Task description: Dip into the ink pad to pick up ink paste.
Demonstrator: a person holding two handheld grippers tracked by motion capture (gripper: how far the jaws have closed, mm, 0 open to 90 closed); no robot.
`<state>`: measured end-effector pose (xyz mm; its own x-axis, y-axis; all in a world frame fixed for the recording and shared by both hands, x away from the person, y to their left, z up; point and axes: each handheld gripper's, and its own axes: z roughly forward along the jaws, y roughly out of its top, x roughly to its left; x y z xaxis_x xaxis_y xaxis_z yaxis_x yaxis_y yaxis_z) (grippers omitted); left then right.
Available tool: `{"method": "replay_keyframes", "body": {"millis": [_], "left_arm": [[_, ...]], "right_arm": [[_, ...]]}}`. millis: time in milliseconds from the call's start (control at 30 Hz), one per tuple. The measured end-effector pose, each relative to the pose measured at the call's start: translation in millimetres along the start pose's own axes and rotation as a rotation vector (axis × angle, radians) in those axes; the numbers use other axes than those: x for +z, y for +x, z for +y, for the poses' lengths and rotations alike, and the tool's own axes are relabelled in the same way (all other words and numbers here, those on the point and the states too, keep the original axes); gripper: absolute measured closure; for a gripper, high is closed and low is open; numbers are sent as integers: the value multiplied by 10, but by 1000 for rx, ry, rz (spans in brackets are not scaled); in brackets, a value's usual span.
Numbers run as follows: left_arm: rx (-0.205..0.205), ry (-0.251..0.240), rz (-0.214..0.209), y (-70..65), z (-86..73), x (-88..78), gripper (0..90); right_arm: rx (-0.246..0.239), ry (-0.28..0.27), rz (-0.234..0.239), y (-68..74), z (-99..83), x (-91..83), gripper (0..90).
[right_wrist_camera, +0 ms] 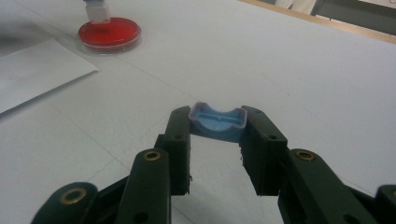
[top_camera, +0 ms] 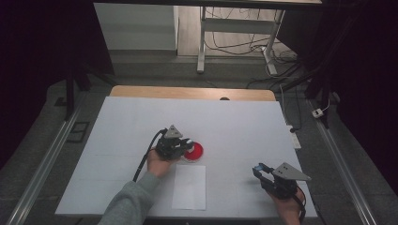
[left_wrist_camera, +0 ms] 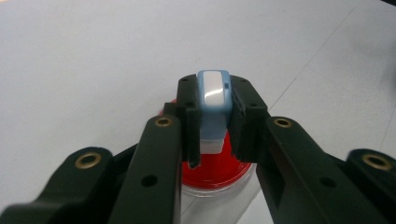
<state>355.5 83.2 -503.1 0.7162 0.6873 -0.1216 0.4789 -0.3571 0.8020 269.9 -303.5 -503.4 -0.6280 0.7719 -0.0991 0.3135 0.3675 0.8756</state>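
Stamp (left_wrist_camera: 213, 100) | my left gripper (left_wrist_camera: 213, 112) clamps it, over red dish (left_wrist_camera: 219, 175) | my right gripper (right_wrist_camera: 217, 128) pinches blue cap (right_wrist_camera: 217, 122), well apart

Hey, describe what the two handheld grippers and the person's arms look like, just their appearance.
Both the left gripper and right gripper are black, each topped by a grey three-cornered plate. Their jaws are black links with brass-coloured rivets. A black cable trails from the left one. The left forearm wears a grey sleeve.
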Motion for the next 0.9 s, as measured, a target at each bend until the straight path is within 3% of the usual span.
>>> {"method": "replay_keyframes", "body": {"millis": [600, 900], "left_arm": [[29, 46, 9, -27, -27, 52, 758], [21, 52, 6, -24, -37, 49, 758]], "right_arm": [[1, -3, 0, 1, -2, 3, 642], [1, -2, 1, 2, -3, 7, 642]]}}
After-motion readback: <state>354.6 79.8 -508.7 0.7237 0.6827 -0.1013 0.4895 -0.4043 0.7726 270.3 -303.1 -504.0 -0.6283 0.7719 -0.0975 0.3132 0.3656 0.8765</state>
